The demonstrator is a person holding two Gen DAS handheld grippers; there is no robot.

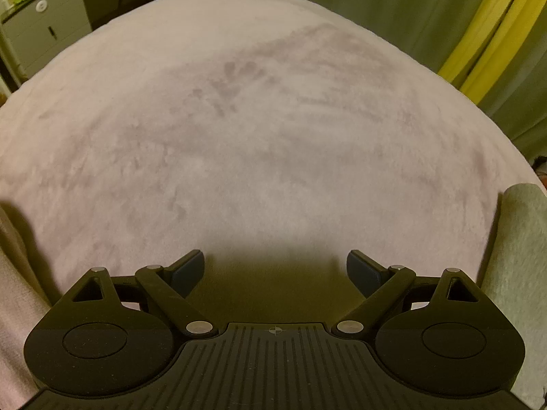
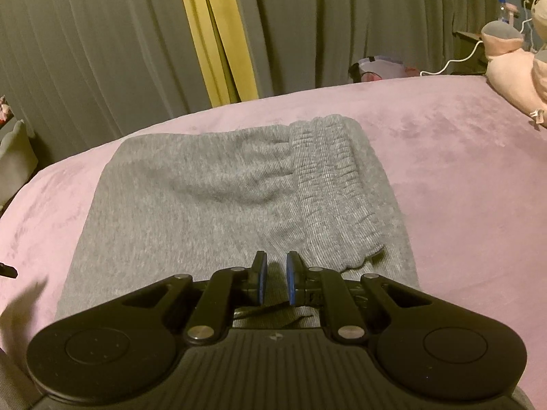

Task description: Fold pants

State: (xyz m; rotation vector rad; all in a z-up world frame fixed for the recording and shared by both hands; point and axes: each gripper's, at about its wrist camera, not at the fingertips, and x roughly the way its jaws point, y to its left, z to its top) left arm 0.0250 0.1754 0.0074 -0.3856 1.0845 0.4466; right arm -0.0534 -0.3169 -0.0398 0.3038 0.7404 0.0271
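Grey knit pants (image 2: pixel 212 205) lie folded on the pink blanket (image 2: pixel 444 171), with the ribbed elastic waistband (image 2: pixel 335 184) on top at the right. Just above their near edge hovers my right gripper (image 2: pixel 276 282), its blue pads drawn almost together with no cloth pinched between them. In the left wrist view, my left gripper (image 1: pixel 275 273) is open wide over bare pink blanket (image 1: pixel 256 119), nothing between its fingers. A strip of the grey pants (image 1: pixel 519 239) shows at that view's right edge.
Grey curtains (image 2: pixel 102 51) with a yellow strip (image 2: pixel 218 34) hang behind the bed. A pink plush toy (image 2: pixel 512 68) sits at the far right of the blanket beside a white cable (image 2: pixel 454 61). A white cabinet (image 1: pixel 44 34) stands past the bed's far left edge.
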